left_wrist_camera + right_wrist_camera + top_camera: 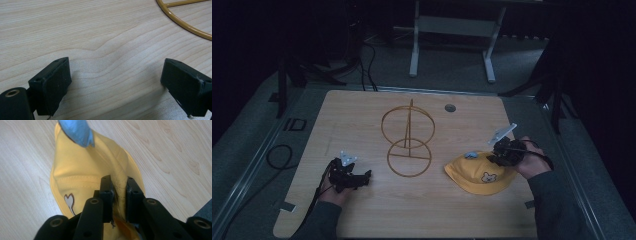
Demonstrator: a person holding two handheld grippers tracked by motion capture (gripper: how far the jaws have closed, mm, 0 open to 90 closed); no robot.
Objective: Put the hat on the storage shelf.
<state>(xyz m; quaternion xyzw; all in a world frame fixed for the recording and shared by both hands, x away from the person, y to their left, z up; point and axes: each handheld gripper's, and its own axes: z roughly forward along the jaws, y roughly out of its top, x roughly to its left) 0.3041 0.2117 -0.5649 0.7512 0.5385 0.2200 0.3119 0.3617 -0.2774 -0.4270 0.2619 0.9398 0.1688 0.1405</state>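
High view first: we see a yellow fabric child's cap with a bear patch [481, 174] lying on the pale wooden worktop [362, 210], at its right side, well apart from the gold wire stand of two hoops on a post [408, 137] at the centre. Our right tool [501, 153] sits at the cap's far right edge; the right gripper view shows its jaws pressed together on a raised fold of the yellow cloth [82, 175]. Our left tool [354, 176] rests low near the stand's base hoop, jaws spread wide over bare wood. We judge the cap gripped but not yet lifted; if it belongs on the stand, that remains.
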